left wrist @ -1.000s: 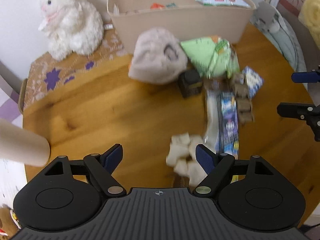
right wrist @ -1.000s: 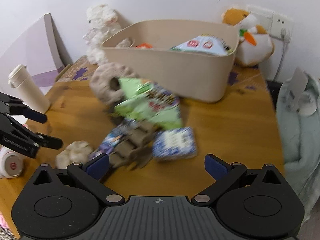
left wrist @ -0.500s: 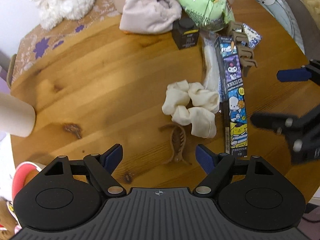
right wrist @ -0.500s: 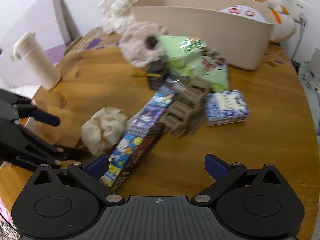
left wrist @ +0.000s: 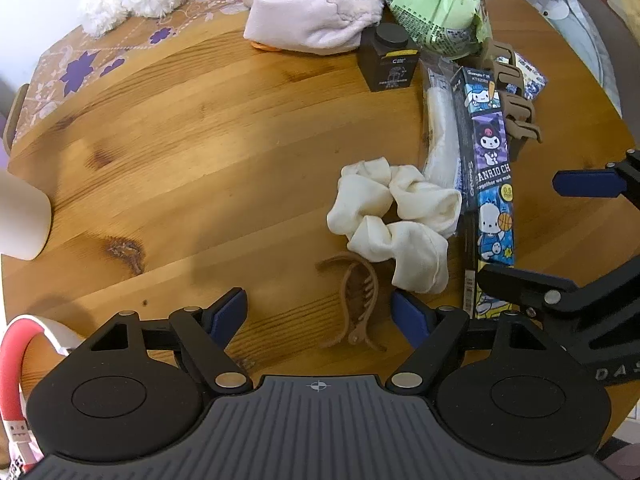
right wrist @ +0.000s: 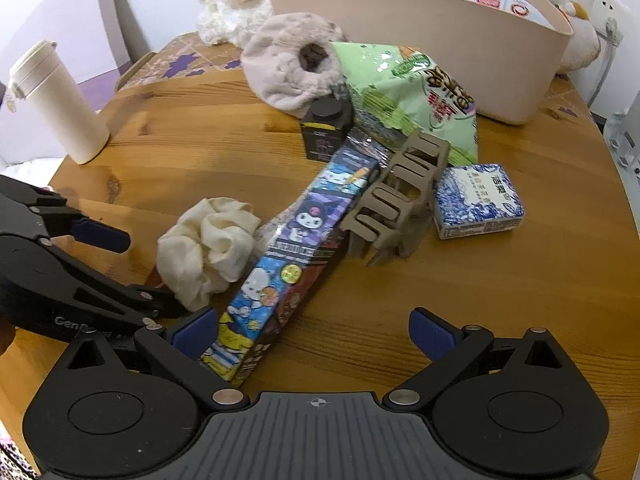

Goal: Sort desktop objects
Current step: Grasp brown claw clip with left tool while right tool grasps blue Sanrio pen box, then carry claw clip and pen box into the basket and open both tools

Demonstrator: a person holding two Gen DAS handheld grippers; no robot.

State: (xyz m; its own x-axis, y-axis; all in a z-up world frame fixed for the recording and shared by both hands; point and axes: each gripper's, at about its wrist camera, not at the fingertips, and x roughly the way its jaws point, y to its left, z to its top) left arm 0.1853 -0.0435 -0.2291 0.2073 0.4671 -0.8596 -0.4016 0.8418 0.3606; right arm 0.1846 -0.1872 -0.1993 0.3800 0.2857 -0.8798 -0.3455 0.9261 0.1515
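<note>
1. The left tongs [left wrist: 318,312] are held apart low in the left wrist view, empty, with the thin brown hair claw [left wrist: 354,302] seen lying on the table [left wrist: 180,152] between their blue tips.
2. The cream scrunchie [left wrist: 394,216] is found just above that claw, touching the long cartoon-printed box [left wrist: 490,184] at its right.
3. The right tongs [right wrist: 314,330] are likewise held apart and empty; the near end of the cartoon-printed box is seen beside their left tip.
4. The large taupe hair claw [right wrist: 394,204] is seen resting against the box, with the blue-and-white packet [right wrist: 478,200] beside it.
5. Toward the top of the frame, the black jar [right wrist: 326,128], the green snack bag [right wrist: 412,92] and the fluffy pink pouch [right wrist: 292,68] are clustered before the beige bin [right wrist: 424,36].
</note>
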